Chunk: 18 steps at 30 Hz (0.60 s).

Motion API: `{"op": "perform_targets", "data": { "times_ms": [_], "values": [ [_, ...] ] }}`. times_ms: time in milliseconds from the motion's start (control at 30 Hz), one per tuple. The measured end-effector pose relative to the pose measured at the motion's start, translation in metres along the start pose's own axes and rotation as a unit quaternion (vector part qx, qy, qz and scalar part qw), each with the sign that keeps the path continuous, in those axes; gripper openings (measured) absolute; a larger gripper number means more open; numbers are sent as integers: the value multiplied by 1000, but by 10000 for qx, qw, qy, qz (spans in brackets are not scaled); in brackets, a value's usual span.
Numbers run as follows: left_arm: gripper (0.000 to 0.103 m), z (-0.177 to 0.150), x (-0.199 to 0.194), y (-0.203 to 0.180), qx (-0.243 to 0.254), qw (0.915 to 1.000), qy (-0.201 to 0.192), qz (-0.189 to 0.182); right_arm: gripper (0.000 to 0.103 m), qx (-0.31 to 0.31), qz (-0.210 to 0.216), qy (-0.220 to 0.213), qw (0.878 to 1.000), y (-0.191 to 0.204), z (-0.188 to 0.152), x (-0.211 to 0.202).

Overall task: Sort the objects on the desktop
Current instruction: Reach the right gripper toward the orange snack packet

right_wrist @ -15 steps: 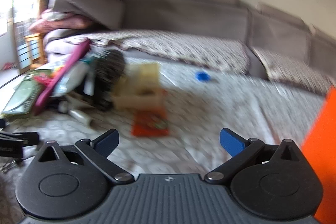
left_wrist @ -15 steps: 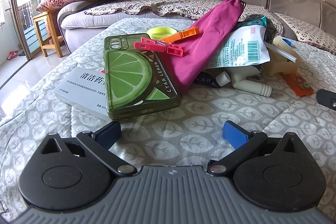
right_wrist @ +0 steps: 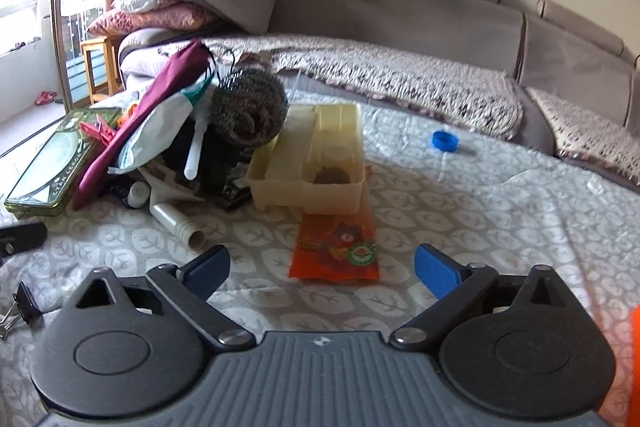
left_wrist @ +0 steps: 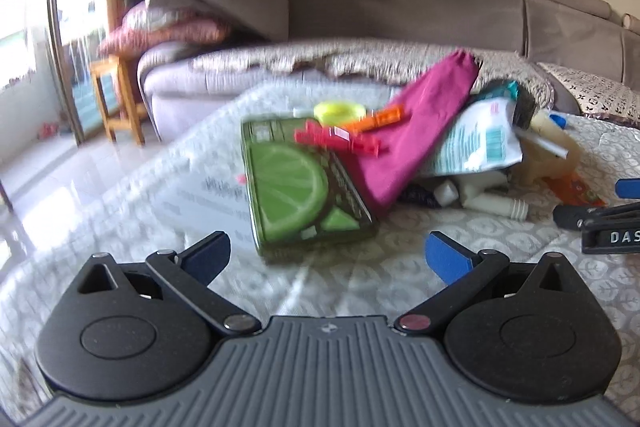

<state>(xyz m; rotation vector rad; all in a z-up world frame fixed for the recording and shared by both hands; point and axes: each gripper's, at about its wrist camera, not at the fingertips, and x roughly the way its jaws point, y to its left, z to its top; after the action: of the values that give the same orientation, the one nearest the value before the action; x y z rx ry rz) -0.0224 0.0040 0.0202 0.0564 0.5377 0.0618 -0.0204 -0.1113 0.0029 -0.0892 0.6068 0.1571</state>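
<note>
A pile of objects lies on the leaf-patterned cloth. My left gripper (left_wrist: 328,257) is open and empty, just short of a green lime-print tin (left_wrist: 296,187). Pink and orange clothespins (left_wrist: 340,141), a yellow ring (left_wrist: 339,111) and a magenta pouch (left_wrist: 408,131) rest on or behind the tin. My right gripper (right_wrist: 322,269) is open and empty, with an orange packet (right_wrist: 336,247) lying on the cloth between its fingers. Past the packet stands a cream plastic tray (right_wrist: 316,163), with a steel scourer (right_wrist: 250,111) at its left.
A white box (left_wrist: 208,199) lies under the tin's left side. A white bottle (right_wrist: 176,221) lies near the pile, a blue cap (right_wrist: 445,140) sits far right, and a binder clip (right_wrist: 22,305) lies at the near left. A grey sofa (right_wrist: 400,27) runs behind.
The left view has drawn back and tilted up, and it is now blurred. The right gripper has swung left toward the pile and now shows in the left view's right edge.
</note>
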Motion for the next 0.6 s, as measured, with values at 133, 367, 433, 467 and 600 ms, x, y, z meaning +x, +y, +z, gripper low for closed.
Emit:
{"op": "perform_targets", "data": {
  "times_ms": [133,367,433,467,600],
  "values": [
    [103,9,9,3,68,9996,-216,160,98,80,51,191,9998,2,3,8],
    [103,9,22,2,-61,9996,-83,265,98,380,90,298,9988,-4,4,9],
    [103,6,11,1,-87,9993,-88,340,98,380,97,300,9988,-3,3,7],
    [103,6,9,1,-93,9993,-82,341,99,385,102,309,9987,-4,3,7],
    [103,20,2,3,-118,9992,-384,86,101,360,95,347,9987,-4,5,9]
  ]
}}
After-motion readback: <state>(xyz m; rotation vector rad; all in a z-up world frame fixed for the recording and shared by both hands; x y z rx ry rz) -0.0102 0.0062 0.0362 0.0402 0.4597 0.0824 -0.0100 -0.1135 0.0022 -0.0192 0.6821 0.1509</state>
